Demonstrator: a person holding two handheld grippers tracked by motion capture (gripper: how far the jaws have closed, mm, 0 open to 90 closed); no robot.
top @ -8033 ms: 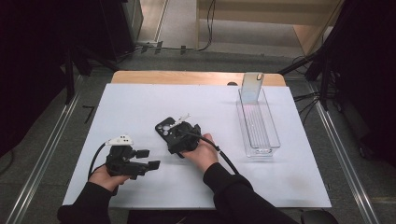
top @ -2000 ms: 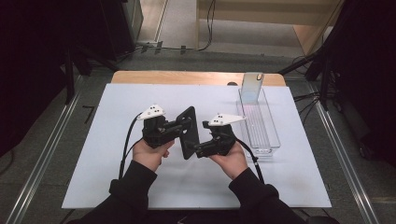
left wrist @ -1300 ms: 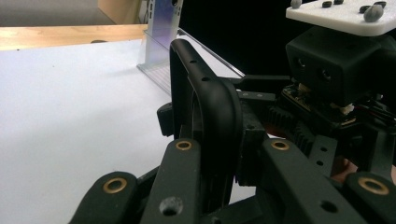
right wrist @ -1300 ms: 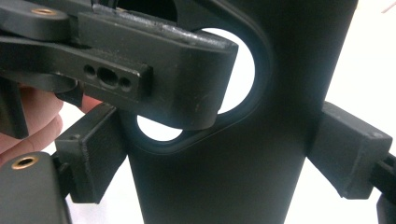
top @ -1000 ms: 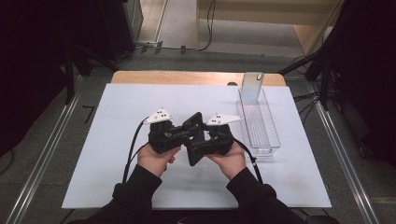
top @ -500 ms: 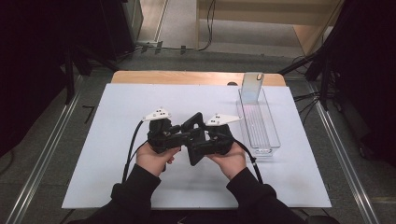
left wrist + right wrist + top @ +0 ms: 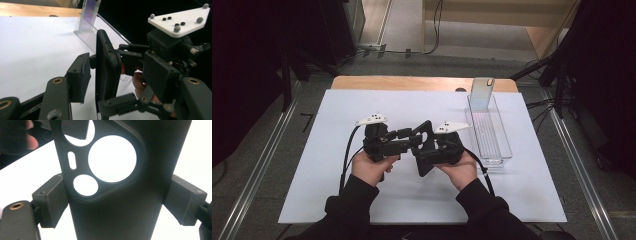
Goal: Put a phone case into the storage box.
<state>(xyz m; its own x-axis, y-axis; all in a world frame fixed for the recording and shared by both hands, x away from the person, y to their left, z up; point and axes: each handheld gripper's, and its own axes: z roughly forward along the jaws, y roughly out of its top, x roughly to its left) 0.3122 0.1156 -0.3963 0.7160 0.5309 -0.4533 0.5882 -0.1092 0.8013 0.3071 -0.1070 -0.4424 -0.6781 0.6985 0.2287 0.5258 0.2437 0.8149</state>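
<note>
Above the middle of the white table sheet (image 7: 422, 200), seen from the high view, a black rubbery phone case with round camera cut-outs (image 7: 424, 148) is held off the surface between two hand-held grippers. The right gripper (image 7: 432, 150) is clamped on the case across its width; the left gripper (image 7: 404, 136) meets the case from the opposite side, its jaws having just been opening. A clear plastic oblong bin (image 7: 488, 131) lies on the sheet just right of the right hand (image 7: 458, 169), with a translucent upright card (image 7: 482, 93) at its far end. The left hand (image 7: 371, 167) grips its tool below the grey plate. From the left gripper view, the case (image 7: 107, 67) stands edge-on between the left gripper's jaws; the near pad (image 7: 80, 75) stands off the case with a gap showing, so this grip is released. The right gripper (image 7: 130, 62) holds the case from behind. From the right gripper view, the case (image 7: 117, 195) rises upright, both pads (image 7: 52, 200) pressing on its side edges.
</note>
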